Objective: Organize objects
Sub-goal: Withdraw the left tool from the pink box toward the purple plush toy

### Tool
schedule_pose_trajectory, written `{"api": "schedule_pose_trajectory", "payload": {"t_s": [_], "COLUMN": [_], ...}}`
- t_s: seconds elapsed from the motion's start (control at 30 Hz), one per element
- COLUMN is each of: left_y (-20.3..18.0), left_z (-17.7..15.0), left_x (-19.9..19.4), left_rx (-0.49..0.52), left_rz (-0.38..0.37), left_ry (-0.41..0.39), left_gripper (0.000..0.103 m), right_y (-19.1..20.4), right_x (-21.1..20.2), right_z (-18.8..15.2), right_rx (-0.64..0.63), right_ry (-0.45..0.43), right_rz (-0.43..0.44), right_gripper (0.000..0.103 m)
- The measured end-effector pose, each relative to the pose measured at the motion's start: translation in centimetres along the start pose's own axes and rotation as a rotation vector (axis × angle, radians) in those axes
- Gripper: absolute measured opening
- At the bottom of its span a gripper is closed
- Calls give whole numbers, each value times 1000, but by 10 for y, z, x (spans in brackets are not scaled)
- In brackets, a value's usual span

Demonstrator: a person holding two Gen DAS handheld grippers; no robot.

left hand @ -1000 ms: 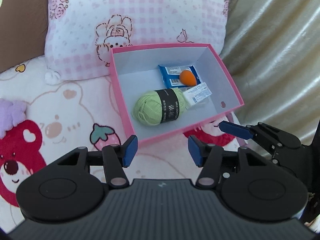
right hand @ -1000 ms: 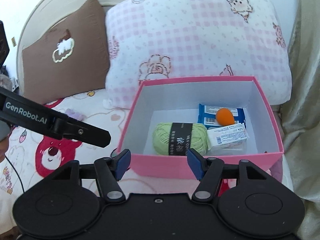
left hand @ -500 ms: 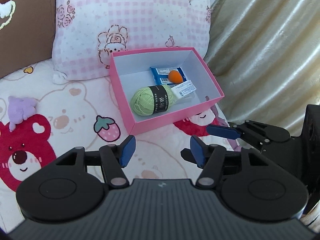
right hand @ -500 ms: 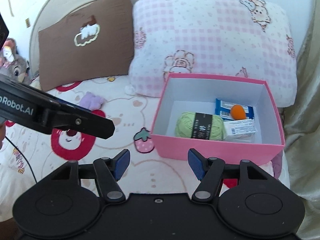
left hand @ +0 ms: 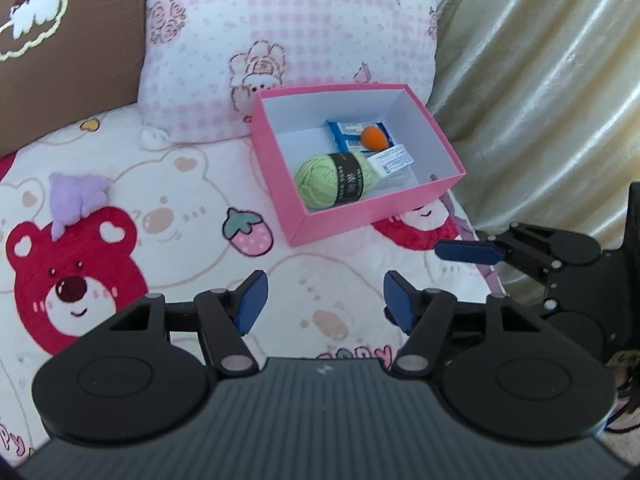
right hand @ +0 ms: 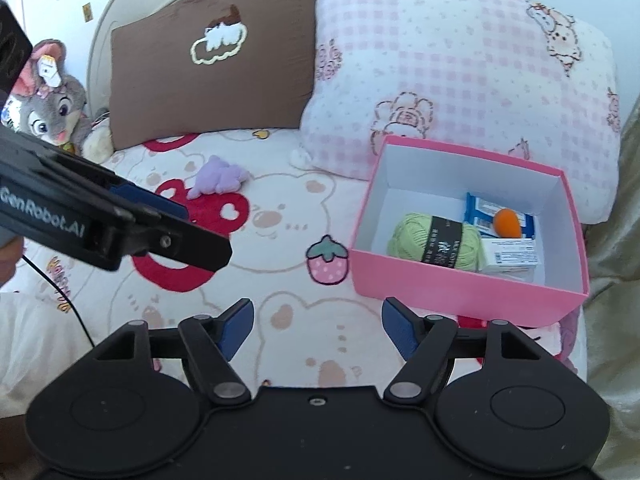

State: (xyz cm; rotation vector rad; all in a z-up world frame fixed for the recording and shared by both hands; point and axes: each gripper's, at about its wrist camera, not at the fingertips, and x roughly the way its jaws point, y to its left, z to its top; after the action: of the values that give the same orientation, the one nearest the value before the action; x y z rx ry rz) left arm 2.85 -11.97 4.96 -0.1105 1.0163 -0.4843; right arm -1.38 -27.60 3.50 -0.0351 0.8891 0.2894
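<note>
Sitting ahead and to the right of both tools, the pink box (right hand: 460,284) rests open on the bed, its far side against the pink checked pillow (right hand: 460,72). Inside, a ball of green yarn (right hand: 434,242) with a black band lies at the near left; a white labelled packet (right hand: 510,256) touches its right end. Behind these a blue packet (right hand: 482,212) lies flat with a small orange egg-shaped thing (right hand: 507,223) on top of it.

The left tool (left hand: 324,300) hangs over the bedspread with nothing between its blue pads; its jaws stand partly apart and have just been opening. The right tool (right hand: 316,326) is likewise empty, its jaws moderately wide and just opened further. In the left wrist view it shows at the right edge, below the box.

A small purple plush (right hand: 218,176) lies on the bedspread (right hand: 280,216), well ahead and left of the right tool, away from the box. The spread is printed with bears and strawberries. A brown pillow (right hand: 208,52) leans on the headboard, a grey stuffed rabbit (right hand: 52,108) sits at its left, and a beige curtain (left hand: 540,100) hangs right of the box.
</note>
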Motion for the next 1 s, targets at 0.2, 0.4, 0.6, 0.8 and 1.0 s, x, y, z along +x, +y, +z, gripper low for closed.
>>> {"api": "schedule_pose_trajectory", "payload": {"t_s": [0.2,0.4,0.6,0.8,1.0], "left_y": [21,43,68,102,136], "left_z": [-3,-7,-17,-23,-26], "left_x": [-13,-22,-29,-34,-34], "left_rx": [-20,-43,-74,-116,-139], "left_rz": [33,42,64,79,107], "left_ry": [-22,-27,-26,-40,-63], "left_gripper": [67,81,86,93,96], "right_y": [15,35,55,76,96], "right_x": [-3,-1,6,18,32], "right_z": [5,12,24,35,46], "right_rx": [-46,-95,-133,-171,-204], "right_ry": [-8,-19,-23,-37,-86], "right_rz": [58,97,118,130,150], "right_gripper": [91,91,91,91,91]}}
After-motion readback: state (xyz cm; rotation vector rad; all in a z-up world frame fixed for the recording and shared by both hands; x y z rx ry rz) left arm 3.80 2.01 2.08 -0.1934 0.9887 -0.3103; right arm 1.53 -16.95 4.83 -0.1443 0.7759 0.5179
